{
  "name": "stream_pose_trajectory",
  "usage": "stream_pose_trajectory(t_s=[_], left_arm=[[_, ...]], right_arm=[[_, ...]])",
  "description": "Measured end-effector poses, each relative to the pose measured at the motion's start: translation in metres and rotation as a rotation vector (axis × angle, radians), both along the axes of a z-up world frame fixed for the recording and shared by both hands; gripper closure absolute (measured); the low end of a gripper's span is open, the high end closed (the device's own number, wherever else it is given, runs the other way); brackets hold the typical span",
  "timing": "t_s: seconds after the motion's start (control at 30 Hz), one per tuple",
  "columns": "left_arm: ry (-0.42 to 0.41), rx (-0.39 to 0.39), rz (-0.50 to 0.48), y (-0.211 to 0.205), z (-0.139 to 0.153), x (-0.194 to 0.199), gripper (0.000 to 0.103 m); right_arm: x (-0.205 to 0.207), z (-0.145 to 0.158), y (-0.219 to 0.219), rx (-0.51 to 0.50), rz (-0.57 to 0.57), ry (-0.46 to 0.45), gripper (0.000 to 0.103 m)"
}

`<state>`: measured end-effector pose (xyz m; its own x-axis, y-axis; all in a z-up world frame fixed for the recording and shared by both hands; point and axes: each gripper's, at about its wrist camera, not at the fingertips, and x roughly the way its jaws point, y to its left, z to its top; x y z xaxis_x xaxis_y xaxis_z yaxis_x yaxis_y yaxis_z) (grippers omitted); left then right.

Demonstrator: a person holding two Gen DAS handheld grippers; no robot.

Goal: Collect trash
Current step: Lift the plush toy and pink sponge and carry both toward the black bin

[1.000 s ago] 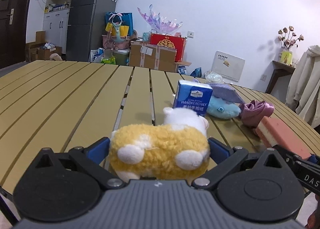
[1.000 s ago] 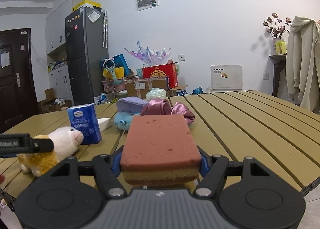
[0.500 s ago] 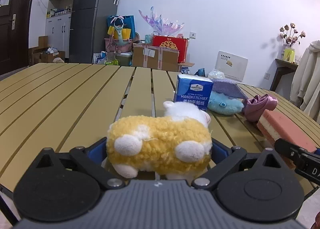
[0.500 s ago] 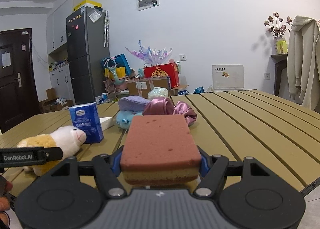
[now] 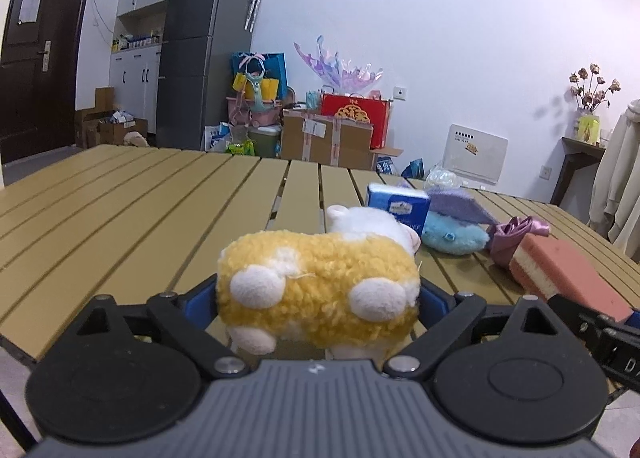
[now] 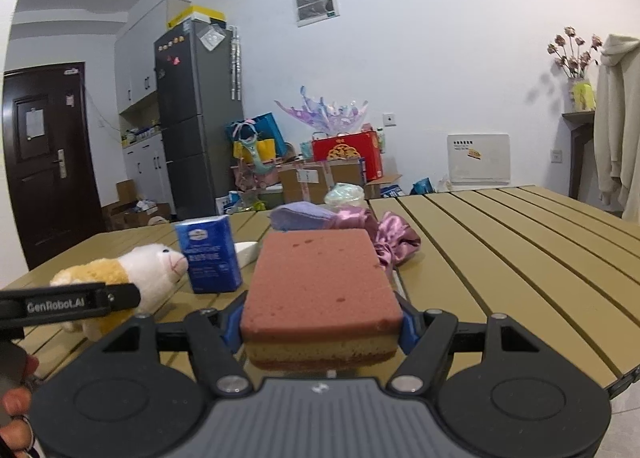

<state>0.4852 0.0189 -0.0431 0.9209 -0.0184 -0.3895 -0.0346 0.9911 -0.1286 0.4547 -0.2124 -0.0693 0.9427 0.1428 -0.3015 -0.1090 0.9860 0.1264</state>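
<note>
Slatted tan table before fridge, stacked boxes. Left gripper closing around plush toy at near edge; right gripper clamped on pink sponge, beside tissue pack.

A yellow-and-white plush toy is seen at the near edge of the bench, between blue pads. A pink-topped sponge with a yellow layer is clamped level, also at the near edge.

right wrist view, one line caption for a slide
Right gripper holds a pink sponge over the slatted table.
</note>
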Motion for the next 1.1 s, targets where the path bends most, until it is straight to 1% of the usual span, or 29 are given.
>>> stream_pose_trajectory(t_s=[0.27,0.4,0.8,1.1], left_arm=[[-0.029,0.017,0.024,-0.006,0.026,-0.04,0.007],[-0.033,0.018,0.031,-0.009,0.033,-0.063,0.007],[0.0,0.039,0.015,-0.015,0.036,-0.136,0.007],[0.032,0.089,0.02,-0.012,0.036,-0.191,0.007]], right_arm=[[-0.025,0.019,0.0,-0.002,0.031,-0.017,0.034],[-0.041,0.028,-0.002,0.001,0.044,-0.022,0.034],[-0.112,0.04,-0.011,-0.002,0.083,-0.012,0.034],[-0.175,0.032,-0.014,-0.045,0.11,0.034,0.034]])
